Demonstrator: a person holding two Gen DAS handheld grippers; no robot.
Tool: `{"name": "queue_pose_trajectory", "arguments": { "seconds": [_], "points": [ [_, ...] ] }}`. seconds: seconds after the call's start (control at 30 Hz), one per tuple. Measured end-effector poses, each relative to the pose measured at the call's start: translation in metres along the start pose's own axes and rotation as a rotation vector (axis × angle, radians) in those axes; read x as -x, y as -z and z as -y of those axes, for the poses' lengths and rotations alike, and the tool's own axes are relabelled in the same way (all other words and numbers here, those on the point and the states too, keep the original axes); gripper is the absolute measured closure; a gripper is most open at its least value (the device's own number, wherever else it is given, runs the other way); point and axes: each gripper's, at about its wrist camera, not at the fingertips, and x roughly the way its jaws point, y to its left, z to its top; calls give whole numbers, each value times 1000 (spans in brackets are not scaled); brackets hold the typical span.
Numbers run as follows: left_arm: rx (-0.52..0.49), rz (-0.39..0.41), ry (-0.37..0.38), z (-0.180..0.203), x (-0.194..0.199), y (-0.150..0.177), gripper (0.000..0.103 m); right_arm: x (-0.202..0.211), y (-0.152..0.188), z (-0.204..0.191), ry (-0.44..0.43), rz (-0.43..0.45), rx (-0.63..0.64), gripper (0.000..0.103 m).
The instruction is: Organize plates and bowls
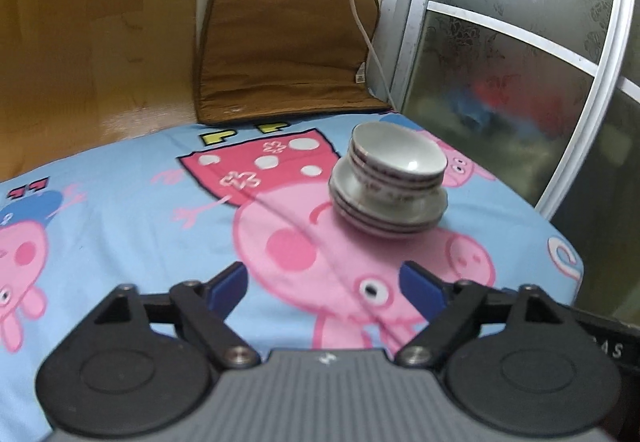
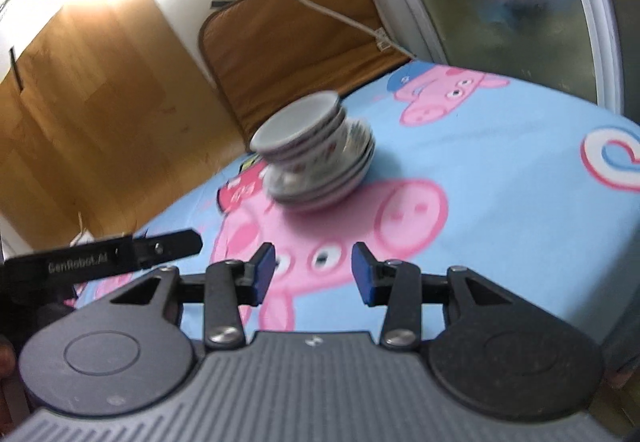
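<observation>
Left wrist: left gripper (image 1: 324, 288) released, jaws wide and empty, stacked bowls (image 1: 398, 161) on stacked plates (image 1: 386, 207) far right on cartoon cloth (image 1: 120, 201); right wrist: right gripper (image 2: 314, 274) released, jaws part open, empty, same stack far centre, well apart.

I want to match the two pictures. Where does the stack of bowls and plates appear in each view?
Left wrist view: the stack of bowls and plates stands right of centre, on the cartoon cloth.
Right wrist view: the stack is near the centre, blurred, on the same cloth.
Shared landmark: the brown cushion leaning on the wall behind the stack.
</observation>
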Motion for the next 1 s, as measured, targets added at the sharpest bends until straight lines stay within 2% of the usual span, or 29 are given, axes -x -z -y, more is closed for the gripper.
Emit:
{"name": "queue_pose_trajectory", "arguments": {
  "seconds": [0.2, 0.47, 0.6, 0.8, 1.0],
  "points": [
    [-10, 15, -46, 2, 27, 23, 1, 21, 17, -14, -14, 32, 14, 49],
    [30, -9, -98, -4, 54, 49, 0, 43, 40, -29, -60, 63, 17, 47],
    [61, -20, -112, -8, 60, 58, 0, 50, 44, -37, -78, 78, 36, 43],
    [49, -1, -147, -7, 66, 59, 0, 54, 46, -40, -90, 91, 50, 43],
    [25, -21, -155, -4, 59, 60, 0, 52, 46, -36, -79, 84, 33, 42]
  ]
}}
